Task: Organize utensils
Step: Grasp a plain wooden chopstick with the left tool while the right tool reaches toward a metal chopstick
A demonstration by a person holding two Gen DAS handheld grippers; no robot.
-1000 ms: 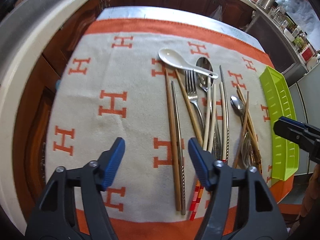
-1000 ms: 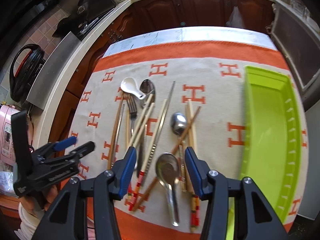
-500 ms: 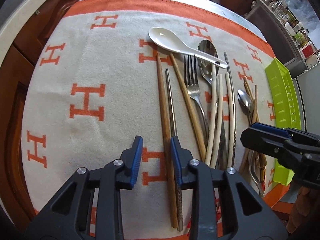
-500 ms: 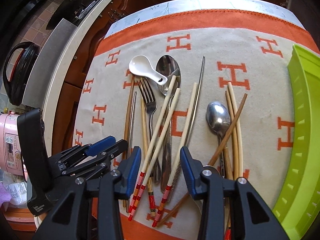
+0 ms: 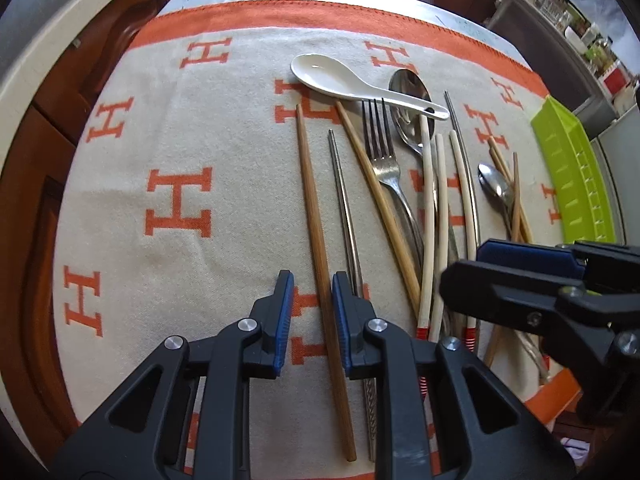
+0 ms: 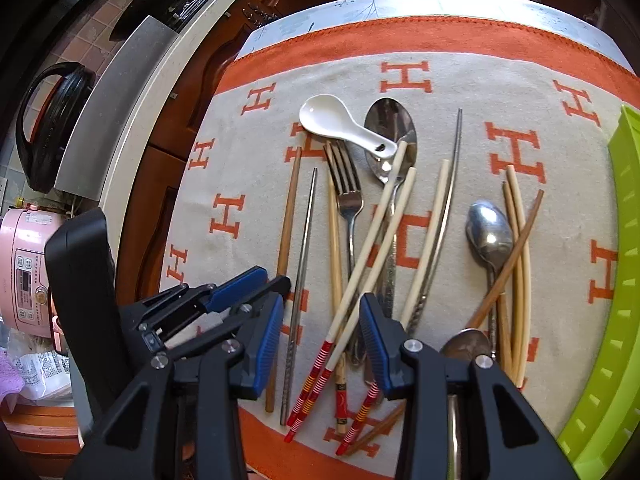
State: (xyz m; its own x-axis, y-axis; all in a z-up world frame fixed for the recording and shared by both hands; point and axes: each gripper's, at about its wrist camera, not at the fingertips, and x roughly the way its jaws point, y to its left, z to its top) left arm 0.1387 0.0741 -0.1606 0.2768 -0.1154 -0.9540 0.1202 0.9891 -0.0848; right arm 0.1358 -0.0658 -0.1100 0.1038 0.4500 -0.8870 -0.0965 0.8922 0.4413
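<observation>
Straddling the brown chopstick (image 5: 316, 236) at its near half, left gripper (image 5: 313, 308) is narrowly parted, not yet clamped; right gripper (image 6: 320, 336) gapes over striped chopsticks (image 6: 360, 272); light, stiff, likely rolls

From my feed I see a table spread with a beige blanket (image 6: 256, 184) edged in orange and patterned with orange H letters. Past it run dark carved wooden cabinets (image 6: 188, 80) under a pale countertop (image 6: 160, 80). At the left stand a black kettle (image 6: 48, 124) and a pink rice cooker (image 6: 24, 264); daylight brightens a cluttered counter (image 5: 580, 36).
</observation>
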